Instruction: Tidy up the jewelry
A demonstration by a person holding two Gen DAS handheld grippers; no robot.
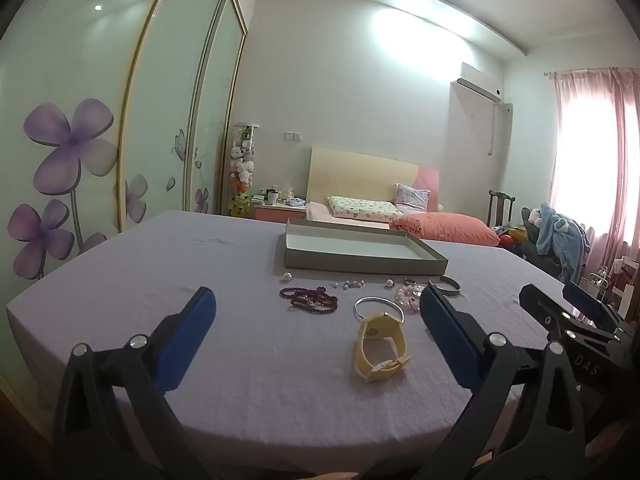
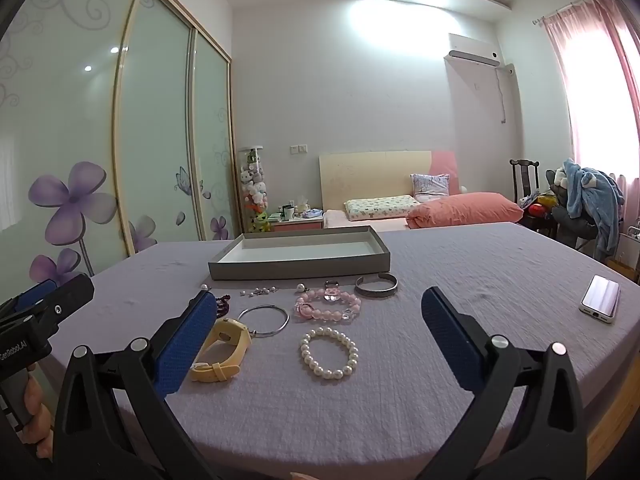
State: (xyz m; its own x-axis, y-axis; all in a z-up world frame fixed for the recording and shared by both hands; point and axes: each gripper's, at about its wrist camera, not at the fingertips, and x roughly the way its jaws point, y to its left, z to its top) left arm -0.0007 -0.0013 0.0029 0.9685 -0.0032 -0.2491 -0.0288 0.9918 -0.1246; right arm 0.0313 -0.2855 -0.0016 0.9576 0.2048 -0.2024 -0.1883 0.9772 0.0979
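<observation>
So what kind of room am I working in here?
A bedroom, most likely: a bed with pillows against the far wall, a sliding-door wardrobe on the left, and pink curtains at the window.

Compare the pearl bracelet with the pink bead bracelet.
The pearl bracelet is white; the pink bead bracelet is pale pink. The pearl bracelet's beads look all alike, while the pink bead bracelet carries clear charms among its beads. The pearl bracelet lies nearer the right gripper; the pink bead bracelet lies farther back, closer to the tray. Both lie flat on the purple cloth, outside the tray.
</observation>
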